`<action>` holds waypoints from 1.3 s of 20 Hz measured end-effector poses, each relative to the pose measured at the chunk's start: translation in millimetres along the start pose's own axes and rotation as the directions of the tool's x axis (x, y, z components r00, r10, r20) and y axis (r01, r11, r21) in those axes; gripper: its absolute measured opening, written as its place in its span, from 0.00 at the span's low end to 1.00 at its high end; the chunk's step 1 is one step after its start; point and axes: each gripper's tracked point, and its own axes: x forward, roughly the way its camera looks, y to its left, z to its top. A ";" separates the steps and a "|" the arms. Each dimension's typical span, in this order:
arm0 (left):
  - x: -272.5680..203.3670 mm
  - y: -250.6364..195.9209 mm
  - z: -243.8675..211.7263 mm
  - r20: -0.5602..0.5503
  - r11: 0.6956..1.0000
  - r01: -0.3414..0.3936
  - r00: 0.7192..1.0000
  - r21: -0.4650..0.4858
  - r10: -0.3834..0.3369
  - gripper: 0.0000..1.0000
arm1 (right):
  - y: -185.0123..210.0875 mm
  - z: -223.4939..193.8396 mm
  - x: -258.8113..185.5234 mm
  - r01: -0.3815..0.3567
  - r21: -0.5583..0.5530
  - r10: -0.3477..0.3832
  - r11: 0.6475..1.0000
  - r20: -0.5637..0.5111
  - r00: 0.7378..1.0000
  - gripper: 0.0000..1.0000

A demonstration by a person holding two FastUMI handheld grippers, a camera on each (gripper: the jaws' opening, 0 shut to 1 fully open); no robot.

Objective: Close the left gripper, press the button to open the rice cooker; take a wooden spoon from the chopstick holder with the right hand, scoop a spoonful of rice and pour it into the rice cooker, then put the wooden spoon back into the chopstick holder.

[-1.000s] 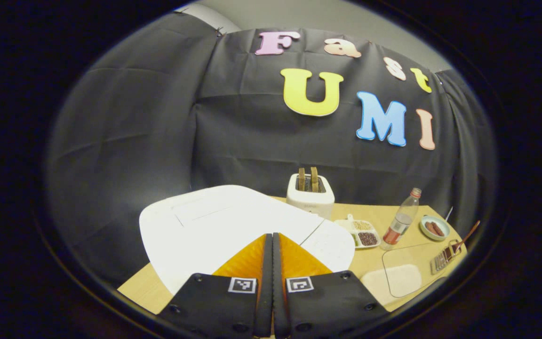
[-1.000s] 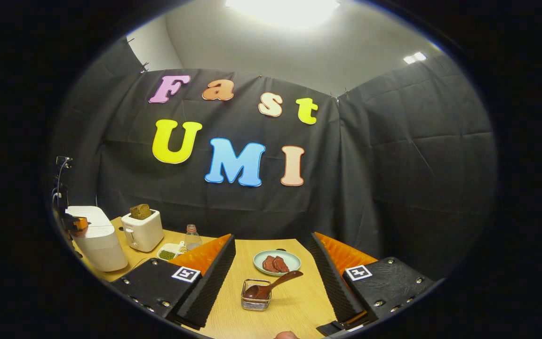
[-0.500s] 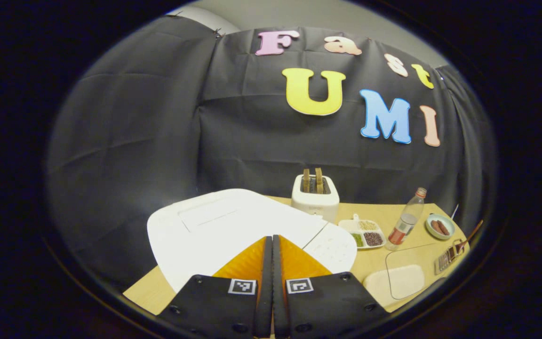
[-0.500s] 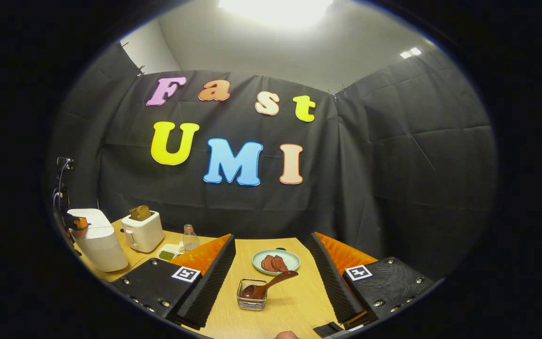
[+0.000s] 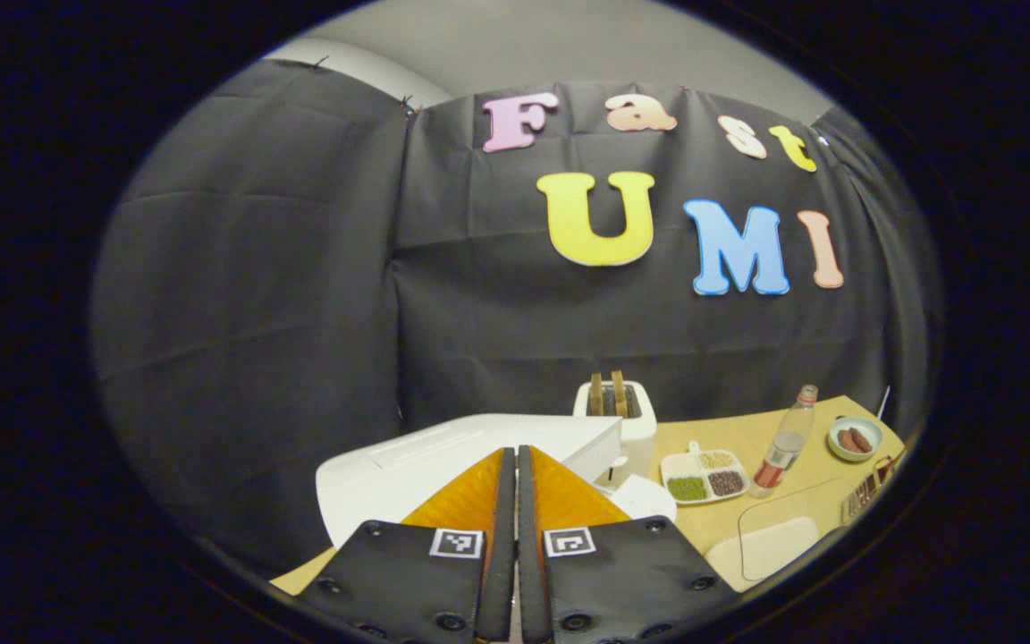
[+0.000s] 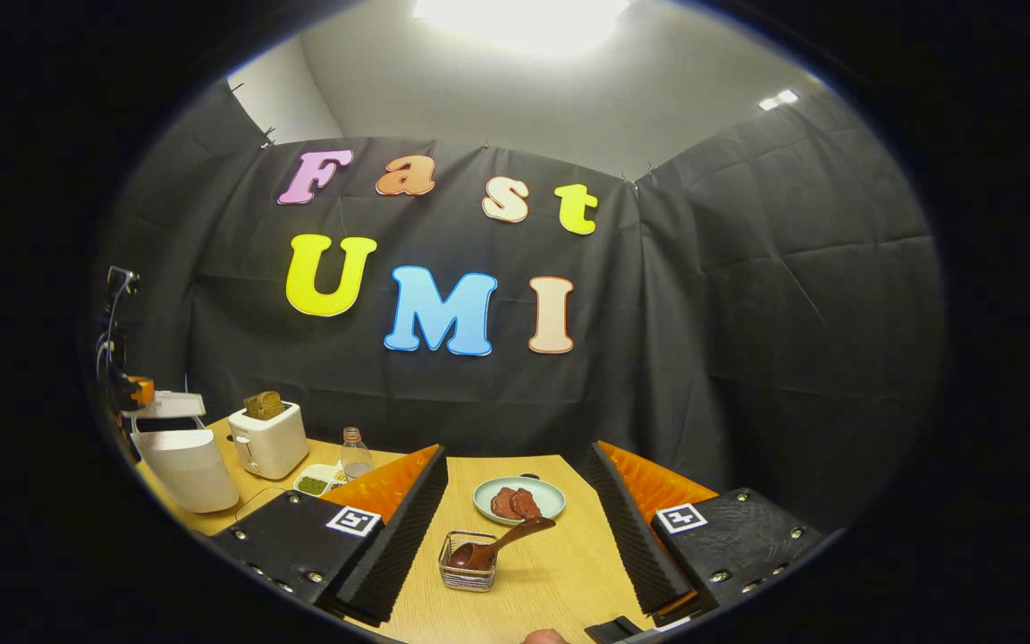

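lid: rice cooker (image 6: 182, 456) stood at the far left of the worktop (image 6: 560, 572) in the right gripper view, lid (image 5: 479, 452) tilted up; opening step judged done
left gripper: left gripper (image 5: 508, 465) pressed together, nothing between its fingers, tips over the raised lid
right gripper: right gripper (image 6: 515, 501) spread wide, empty
spoon: wooden spoon (image 6: 497, 546) sat bowl-down in the chopstick holder (image 6: 468, 562); both lay straight ahead between the two spread fingers, a little left of centre, near
axis: handle leaned up and to the right across the gap, toward the plate (image 6: 519, 499) behind; fingers not yet on it
nearer: right gripper clearly nearer to the spoon; the left one well apart, by the cooker
next: judged a forward-and-down reach, fingers either side of the handle, then close
rice: divided dish (image 5: 703, 474) of grains lay between toaster (image 5: 615, 416) and bottle (image 5: 783, 443); which compartment held rice, could not tell
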 end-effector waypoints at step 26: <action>-162.5 -84.6 104.4 0.224 0.998 0.052 0.973 0.026 -0.057 0.98 | -13.9 -186.0 129.1 -0.039 0.319 0.139 0.947 -0.297 0.945 0.98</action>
